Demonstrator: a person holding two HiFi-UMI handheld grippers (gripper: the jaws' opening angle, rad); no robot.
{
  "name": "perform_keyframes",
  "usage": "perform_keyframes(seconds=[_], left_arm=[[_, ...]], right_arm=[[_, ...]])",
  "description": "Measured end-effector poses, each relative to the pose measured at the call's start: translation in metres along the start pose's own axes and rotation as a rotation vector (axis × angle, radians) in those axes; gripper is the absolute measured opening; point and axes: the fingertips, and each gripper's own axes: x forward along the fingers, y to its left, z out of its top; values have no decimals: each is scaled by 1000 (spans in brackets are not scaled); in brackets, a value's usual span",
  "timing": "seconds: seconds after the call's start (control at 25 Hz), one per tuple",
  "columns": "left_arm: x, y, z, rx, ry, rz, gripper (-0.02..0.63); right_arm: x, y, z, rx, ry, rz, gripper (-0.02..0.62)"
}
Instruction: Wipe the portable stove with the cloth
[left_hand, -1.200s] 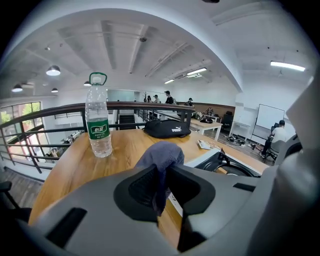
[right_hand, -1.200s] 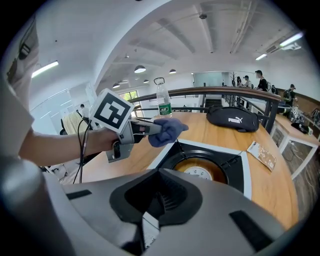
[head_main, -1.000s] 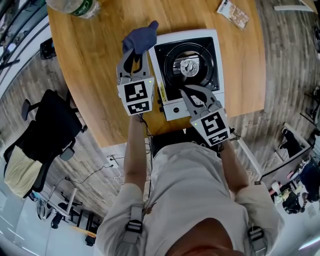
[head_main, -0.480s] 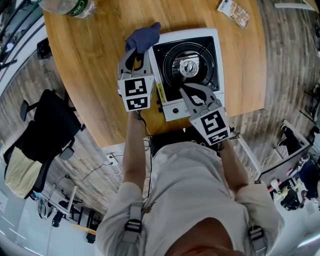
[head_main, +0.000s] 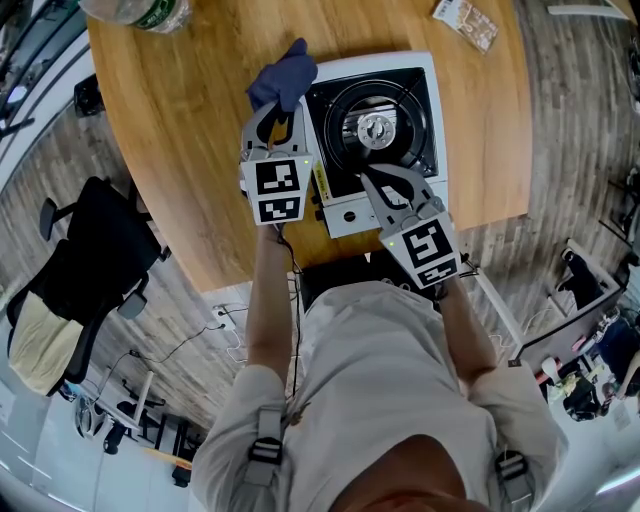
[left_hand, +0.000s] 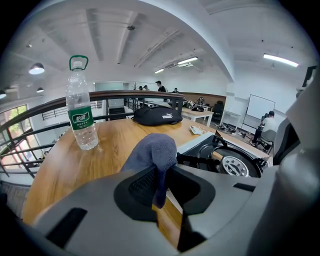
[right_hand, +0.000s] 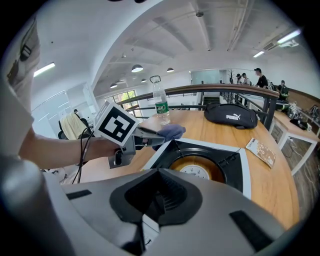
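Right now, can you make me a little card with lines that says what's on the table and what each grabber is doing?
Table: wooden top
Stove: portable stove, white frame, black burner, near the table's front edge
Cloth: dark blue cloth, by the stove's far left corner
Left gripper: left gripper, shut on the cloth
Right gripper: right gripper, jaws together, over the stove's front part
Also on the table: water bottle, black bag, small packet
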Motion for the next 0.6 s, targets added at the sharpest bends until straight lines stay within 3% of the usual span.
perform_keyframes(seconds=[0.6], left_arm=[[-16,-19,-21,-15,19,-2,78]], right_arm=[[-10,9,-11,0,-9,2,20]])
